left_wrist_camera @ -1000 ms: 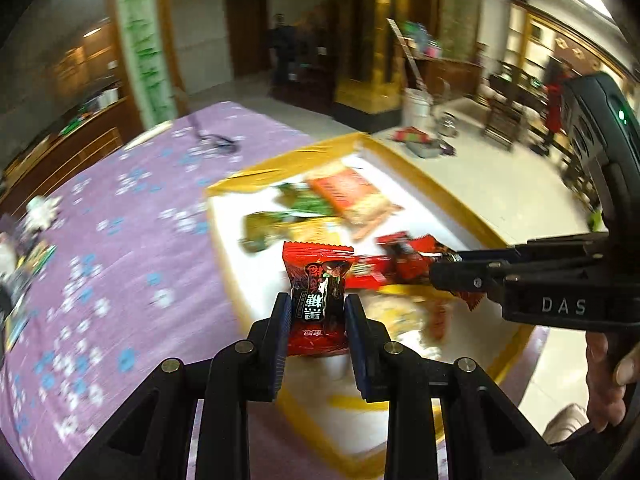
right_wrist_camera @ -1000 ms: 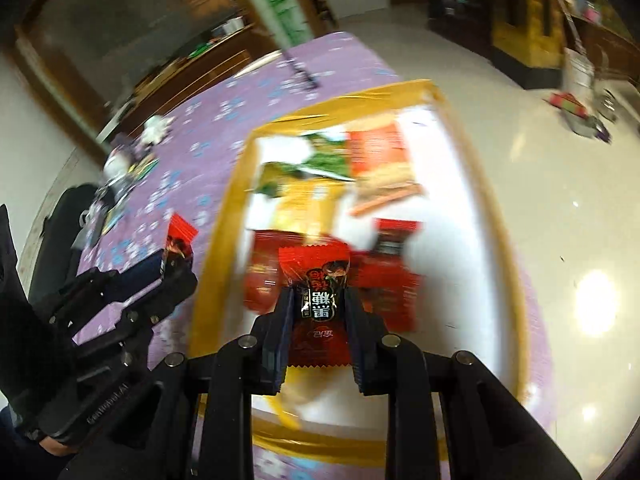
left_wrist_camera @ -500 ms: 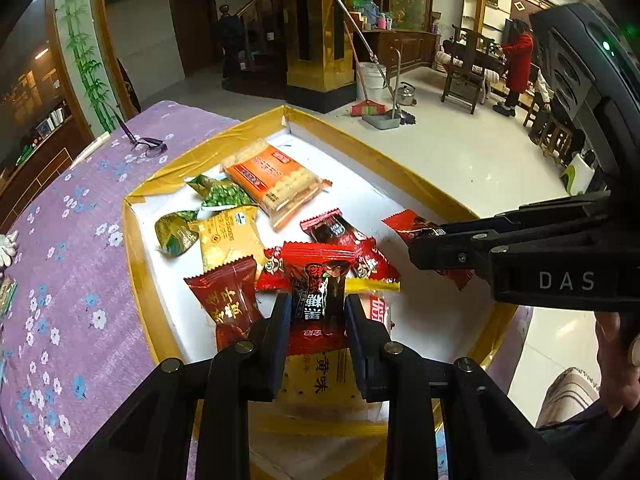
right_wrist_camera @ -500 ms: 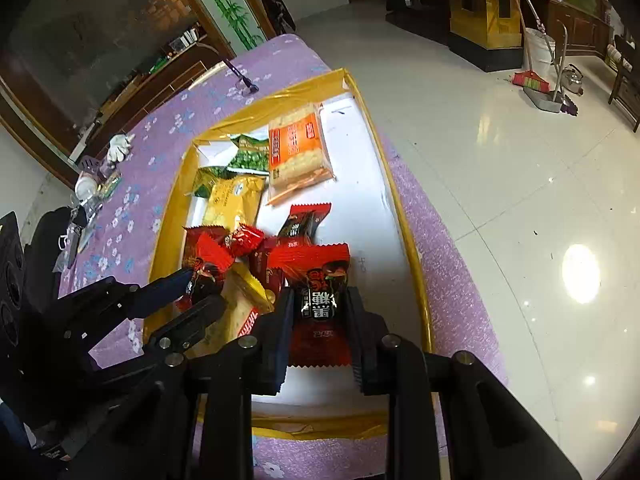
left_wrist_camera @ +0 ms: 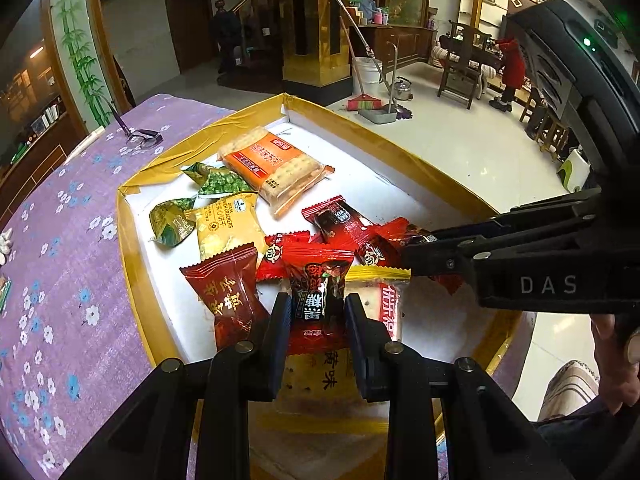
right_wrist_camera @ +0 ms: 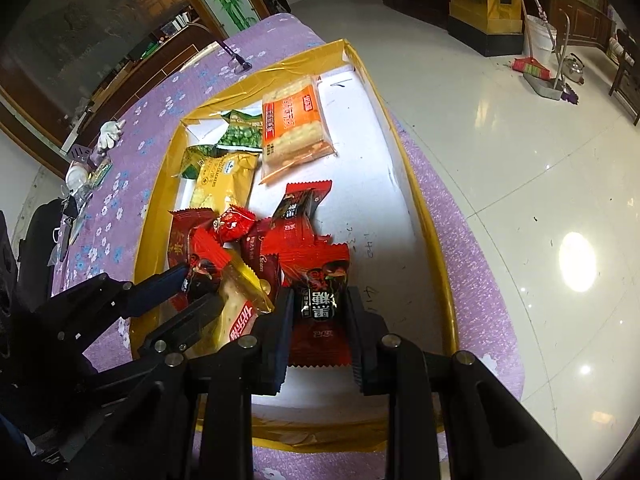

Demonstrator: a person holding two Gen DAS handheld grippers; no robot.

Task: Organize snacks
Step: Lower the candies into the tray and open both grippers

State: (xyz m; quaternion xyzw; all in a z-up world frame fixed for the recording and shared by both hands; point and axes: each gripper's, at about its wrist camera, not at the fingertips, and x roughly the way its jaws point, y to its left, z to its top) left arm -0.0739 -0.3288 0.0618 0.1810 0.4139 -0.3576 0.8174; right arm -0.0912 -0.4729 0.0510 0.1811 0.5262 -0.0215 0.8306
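My left tongs clamp a glossy red foil snack packet; my right tongs clamp a matching red packet. Both hang over the white, gold-rimmed cardboard tray of mixed wrapped snacks on the purple flowered table.

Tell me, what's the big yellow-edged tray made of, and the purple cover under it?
The tray looks like white cardboard: matte floor with pen marks, rim wrapped in shiny yellow tape. The purple cover looks like soft printed cloth with small flowers, though it might be textured plastic.
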